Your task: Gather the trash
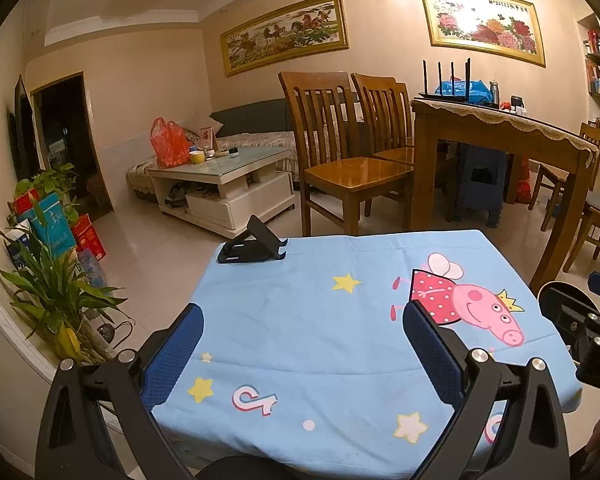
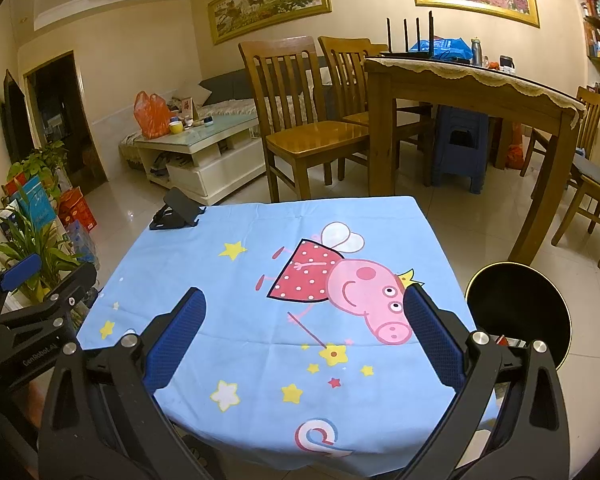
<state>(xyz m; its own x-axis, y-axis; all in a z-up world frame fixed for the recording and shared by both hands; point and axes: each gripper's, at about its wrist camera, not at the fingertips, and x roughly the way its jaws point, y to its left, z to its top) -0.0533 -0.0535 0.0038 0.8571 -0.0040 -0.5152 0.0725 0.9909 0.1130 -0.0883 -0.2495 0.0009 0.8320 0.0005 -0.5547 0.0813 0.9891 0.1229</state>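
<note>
My left gripper (image 1: 302, 320) is open and empty above the near edge of a small table covered by a blue cartoon cloth (image 1: 300, 312). My right gripper (image 2: 304, 308) is open and empty over the same cloth (image 2: 240, 280). A black round trash bin (image 2: 518, 312) stands on the floor beside the table's right edge, with a bit of red and white litter (image 2: 508, 341) showing inside at its near rim. The bin's rim (image 1: 556, 286) just shows in the left wrist view. I see no loose trash on the cloth.
A black folding phone stand (image 1: 252, 246) sits at the table's far left corner (image 2: 176, 210). Wooden chairs (image 2: 300, 120) and a dining table (image 2: 472, 88) stand behind. A white coffee table (image 1: 224, 184) and potted plants (image 1: 56, 292) are to the left.
</note>
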